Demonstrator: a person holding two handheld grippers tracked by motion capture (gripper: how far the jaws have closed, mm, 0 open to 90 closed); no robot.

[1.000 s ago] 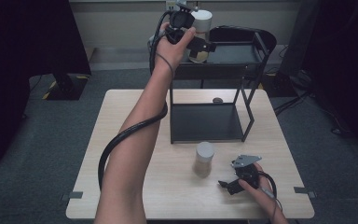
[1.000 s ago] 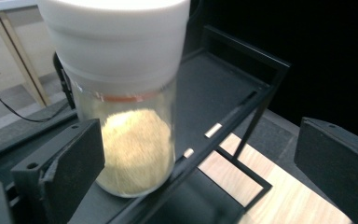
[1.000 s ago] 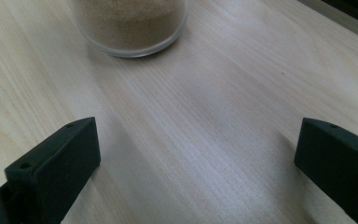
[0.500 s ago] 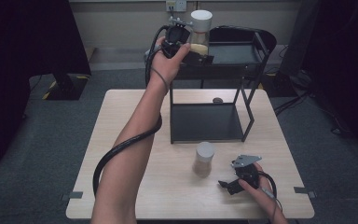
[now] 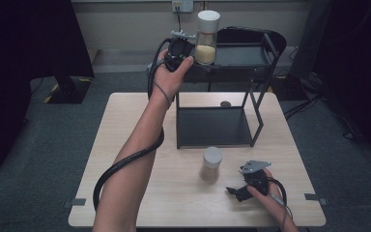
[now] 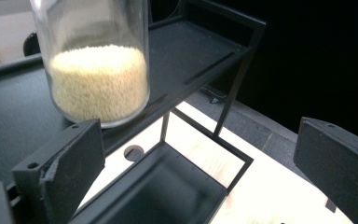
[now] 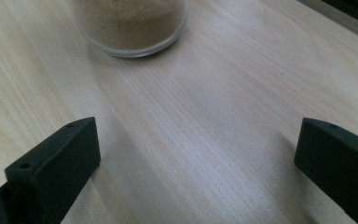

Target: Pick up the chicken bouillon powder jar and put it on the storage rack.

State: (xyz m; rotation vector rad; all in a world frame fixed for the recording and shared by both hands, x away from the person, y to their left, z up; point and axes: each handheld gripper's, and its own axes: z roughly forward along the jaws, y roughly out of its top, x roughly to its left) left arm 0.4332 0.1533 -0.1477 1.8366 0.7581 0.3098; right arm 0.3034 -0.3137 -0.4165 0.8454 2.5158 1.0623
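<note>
Left tongs (image 5: 193, 48) now apart, off jar (image 5: 206, 38) at top center: jar placed on shelf (image 5: 244, 54). Right tongs (image 7: 196, 172) apart near 2nd jar (image 5: 211, 164).

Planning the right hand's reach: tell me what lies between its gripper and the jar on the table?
Bare tabletop separates right gripper from brown jar, per the right gripper view.

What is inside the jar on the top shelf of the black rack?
The jar on the top shelf holds pale yellow grains filling roughly its lower part; the glass above them looks empty. Its white lid hides the very top.
</note>
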